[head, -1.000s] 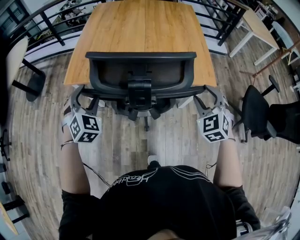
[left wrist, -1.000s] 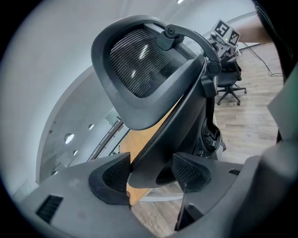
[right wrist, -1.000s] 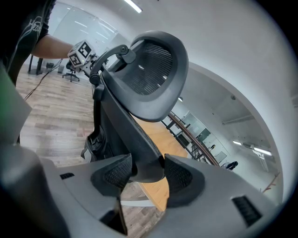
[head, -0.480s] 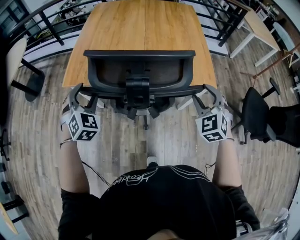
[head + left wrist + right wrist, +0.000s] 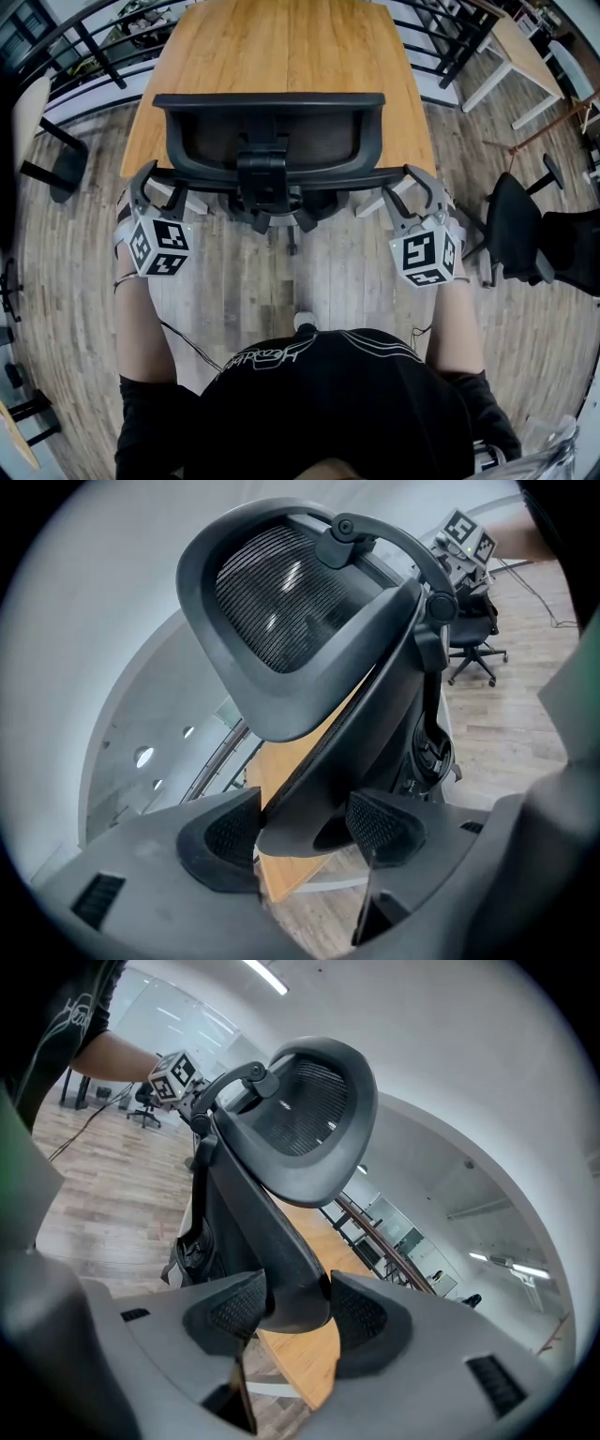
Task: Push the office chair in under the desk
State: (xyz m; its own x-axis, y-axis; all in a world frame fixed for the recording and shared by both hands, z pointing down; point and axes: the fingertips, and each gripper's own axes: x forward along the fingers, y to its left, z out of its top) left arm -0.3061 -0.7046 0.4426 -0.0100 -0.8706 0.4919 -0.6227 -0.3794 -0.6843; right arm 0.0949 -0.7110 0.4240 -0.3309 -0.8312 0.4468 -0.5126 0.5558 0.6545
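Office chair (image 5: 269,141): left gripper (image 5: 155,184), right gripper (image 5: 405,186) clamping, outstretched.

On the pale wood-plank floor (image 5: 342,272) stands a rectangular wooden-topped desk (image 5: 291,47) at the far middle, a black mesh-backed office chair (image 5: 272,141) at its near edge. A second black swivel chair (image 5: 511,225) stands right, a white-legged table (image 5: 511,44) far right.

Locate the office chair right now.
Head view, centre: the office chair stands at the near edge of the wooden desk, backrest toward the person, with the left claw and right claw gripping its backrest's side edges.
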